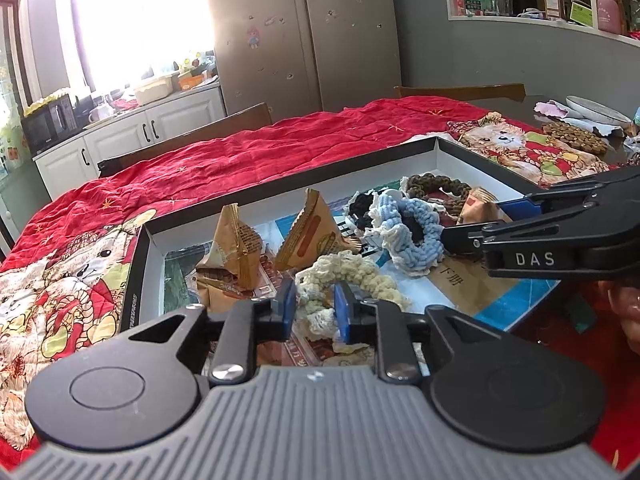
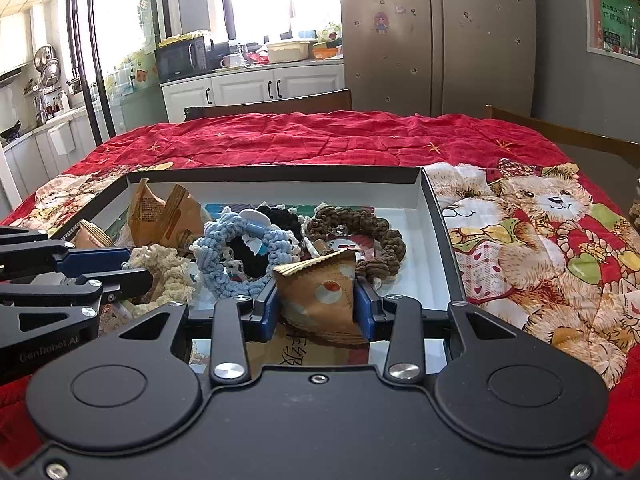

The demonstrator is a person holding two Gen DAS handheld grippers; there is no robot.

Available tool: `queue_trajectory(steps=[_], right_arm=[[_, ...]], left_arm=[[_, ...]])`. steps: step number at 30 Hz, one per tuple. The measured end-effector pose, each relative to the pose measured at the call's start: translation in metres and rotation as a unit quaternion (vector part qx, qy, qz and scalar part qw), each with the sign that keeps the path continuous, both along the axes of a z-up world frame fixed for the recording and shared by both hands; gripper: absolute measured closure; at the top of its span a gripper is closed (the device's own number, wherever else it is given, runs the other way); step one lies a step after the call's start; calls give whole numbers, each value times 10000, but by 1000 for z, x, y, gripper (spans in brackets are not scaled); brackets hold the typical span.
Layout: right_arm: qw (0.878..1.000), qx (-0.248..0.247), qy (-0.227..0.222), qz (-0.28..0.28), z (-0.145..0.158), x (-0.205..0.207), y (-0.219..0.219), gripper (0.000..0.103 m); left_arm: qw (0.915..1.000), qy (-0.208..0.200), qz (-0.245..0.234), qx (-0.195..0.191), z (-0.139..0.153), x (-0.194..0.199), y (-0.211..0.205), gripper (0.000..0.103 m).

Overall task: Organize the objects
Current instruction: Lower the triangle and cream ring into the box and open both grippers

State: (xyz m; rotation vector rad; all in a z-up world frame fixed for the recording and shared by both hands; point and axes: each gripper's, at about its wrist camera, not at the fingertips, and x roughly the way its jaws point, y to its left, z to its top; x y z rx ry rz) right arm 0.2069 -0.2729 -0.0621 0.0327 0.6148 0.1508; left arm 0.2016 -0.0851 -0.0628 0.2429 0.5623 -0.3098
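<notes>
A shallow black box (image 2: 438, 216) with a white inside sits on a red quilt (image 2: 320, 140) printed with teddy bears, its long side running left to right across the right wrist view. Inside lie brown snack packets and crocheted hair ties.

The right claw (image 2: 316, 312) is partly open, its blue pads pressing both sides of a brown snack packet (image 2: 320, 288); the packet's crimped edge points up and left.

The left claw (image 1: 316, 310) is partly open, with the cream hair tie (image 1: 352, 276) lying loosely between its pads; they do not press it. That fluffy, ruffled tie stretches toward the right in the left wrist view.

Beyond it lie a blue hair tie (image 1: 416, 236), a brown hair tie (image 2: 360, 236), and two upright triangular packets (image 1: 236, 248).
</notes>
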Motion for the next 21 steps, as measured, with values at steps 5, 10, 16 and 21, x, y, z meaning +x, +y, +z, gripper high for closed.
queue_trajectory(steps=[5, 10, 16, 21], right_arm=[[10000, 25, -43, 20, 1, -1, 0, 60], [9998, 24, -187, 14, 5, -4, 1, 50], [9993, -14, -361, 33, 13, -10, 2, 46], [9988, 34, -496, 38, 19, -15, 1, 44]], left_arm=[[10000, -29, 0, -16, 1, -1, 1, 57], [10000, -76, 12, -63, 4, -4, 2, 48], [9998, -178, 4, -134, 11, -12, 2, 39], [9994, -267, 46, -227, 19, -17, 6, 35]])
